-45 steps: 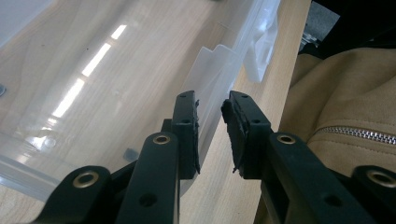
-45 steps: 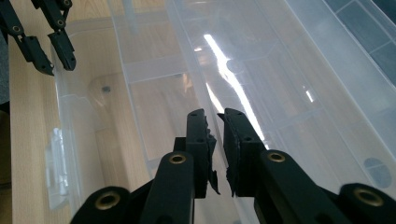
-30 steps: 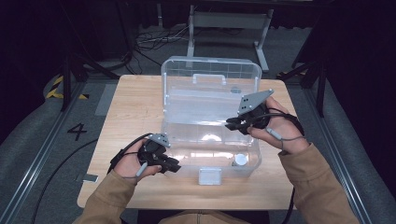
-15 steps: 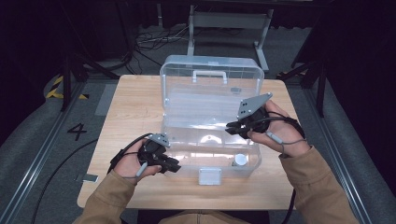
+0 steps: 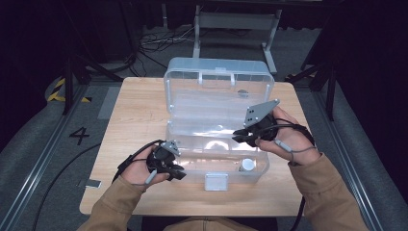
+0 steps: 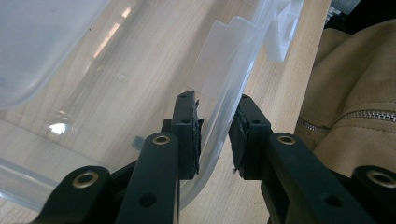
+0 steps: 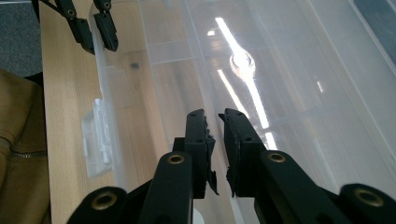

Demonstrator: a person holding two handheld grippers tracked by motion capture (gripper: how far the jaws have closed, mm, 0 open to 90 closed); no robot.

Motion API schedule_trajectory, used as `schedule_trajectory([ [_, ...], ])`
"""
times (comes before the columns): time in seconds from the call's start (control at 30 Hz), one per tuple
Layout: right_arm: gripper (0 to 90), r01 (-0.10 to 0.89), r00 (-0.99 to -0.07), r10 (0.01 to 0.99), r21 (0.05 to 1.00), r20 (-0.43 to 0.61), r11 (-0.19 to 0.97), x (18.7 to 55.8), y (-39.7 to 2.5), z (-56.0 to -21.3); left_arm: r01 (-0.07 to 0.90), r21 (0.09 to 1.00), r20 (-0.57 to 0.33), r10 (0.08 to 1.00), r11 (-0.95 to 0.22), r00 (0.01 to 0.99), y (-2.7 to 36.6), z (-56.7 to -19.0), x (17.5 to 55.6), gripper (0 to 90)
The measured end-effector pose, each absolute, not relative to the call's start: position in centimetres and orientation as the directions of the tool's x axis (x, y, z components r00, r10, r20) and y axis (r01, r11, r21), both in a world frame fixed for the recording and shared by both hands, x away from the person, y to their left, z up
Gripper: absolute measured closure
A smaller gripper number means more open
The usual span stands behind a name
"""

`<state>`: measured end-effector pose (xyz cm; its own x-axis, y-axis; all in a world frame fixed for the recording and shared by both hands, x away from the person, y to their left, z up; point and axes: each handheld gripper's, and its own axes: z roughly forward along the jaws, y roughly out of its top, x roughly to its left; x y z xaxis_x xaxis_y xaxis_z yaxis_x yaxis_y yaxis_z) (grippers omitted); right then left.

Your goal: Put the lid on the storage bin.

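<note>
The left gripper (image 5: 174,174) has its two black jaws straddling the front wall of the clear rectangular plastic storage box (image 5: 216,91), one pad inside and one outside, with narrow gaps either side of the wall, so whether they pinch it cannot be told. Just to its right on that wall sits the white plastic latch (image 5: 215,181). Further right, the right gripper (image 5: 239,136) hangs over the box's open interior, jaws narrowly parted, holding nothing, a small round silver-capped container (image 5: 248,165) below it
</note>
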<state>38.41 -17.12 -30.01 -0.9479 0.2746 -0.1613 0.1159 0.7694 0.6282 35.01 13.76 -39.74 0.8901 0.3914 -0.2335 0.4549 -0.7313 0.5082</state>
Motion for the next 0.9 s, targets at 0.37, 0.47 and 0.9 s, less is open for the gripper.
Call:
schedule_trajectory([
  [0.37, 80.6, 0.116, -0.952, 0.265, 0.619, -0.153, 0.777, 37.8, -17.1, -30.3, 0.446, 0.506, -0.221, 0.389, -0.738, 0.895, 13.7, -39.7, 34.9, 74.1],
  [0.47, 80.8, 0.118, -0.954, 0.261, 0.616, -0.148, 0.779, 37.7, -17.0, -30.4, 0.445, 0.504, -0.220, 0.389, -0.740, 0.895, 13.7, -39.7, 34.9, 74.2],
  [0.9, 80.3, 0.115, -0.959, 0.247, 0.609, -0.138, 0.785, 37.3, -17.0, -30.8, 0.436, 0.502, -0.214, 0.382, -0.747, 0.899, 13.7, -39.7, 35.0, 74.2],
])
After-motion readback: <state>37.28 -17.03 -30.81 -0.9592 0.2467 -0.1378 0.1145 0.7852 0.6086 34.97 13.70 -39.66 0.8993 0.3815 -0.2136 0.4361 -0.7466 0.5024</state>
